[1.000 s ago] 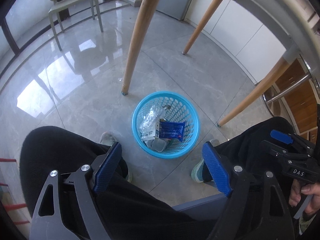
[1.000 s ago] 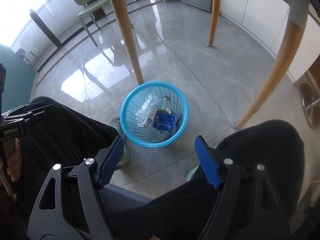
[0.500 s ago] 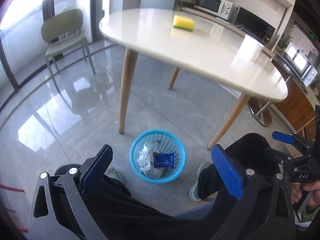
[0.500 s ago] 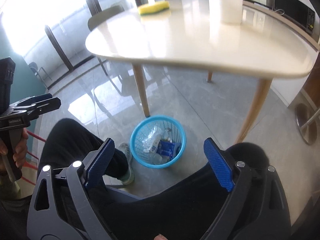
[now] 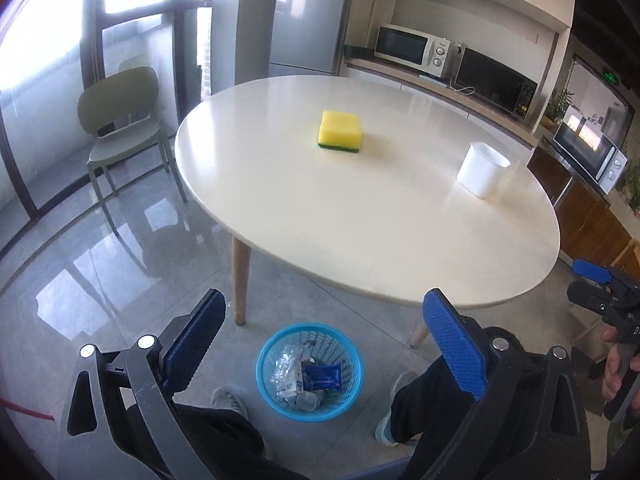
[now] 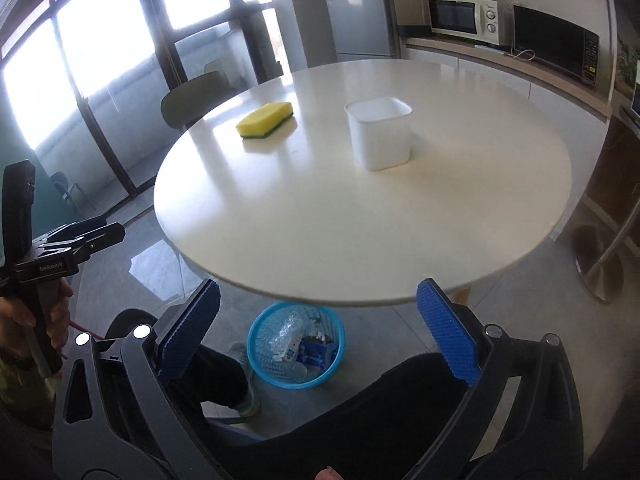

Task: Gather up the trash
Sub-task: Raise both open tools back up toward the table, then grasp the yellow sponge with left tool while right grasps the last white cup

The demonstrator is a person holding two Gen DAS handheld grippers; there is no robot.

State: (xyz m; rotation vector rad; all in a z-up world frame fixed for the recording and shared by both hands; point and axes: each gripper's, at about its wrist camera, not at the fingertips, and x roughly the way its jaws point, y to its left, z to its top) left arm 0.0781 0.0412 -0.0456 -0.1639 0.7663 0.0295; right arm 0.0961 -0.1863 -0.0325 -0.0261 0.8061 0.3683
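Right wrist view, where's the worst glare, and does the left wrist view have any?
Right wrist view: the tall windows at upper left are blown out white, with a bright sheen on the round cream table beside the yellow sponge. Left wrist view: window light reflects in patches off the glossy grey floor tiles.

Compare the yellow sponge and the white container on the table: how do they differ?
The sponge is yellow with a green underside; the white container is plain white. The sponge lies low and flat; the container stands upright, clearly taller. The sponge is a solid block; the container is open-topped, and its inside is not visible. Both rest on the table, apart from each other, and neither hand-held gripper touches them.
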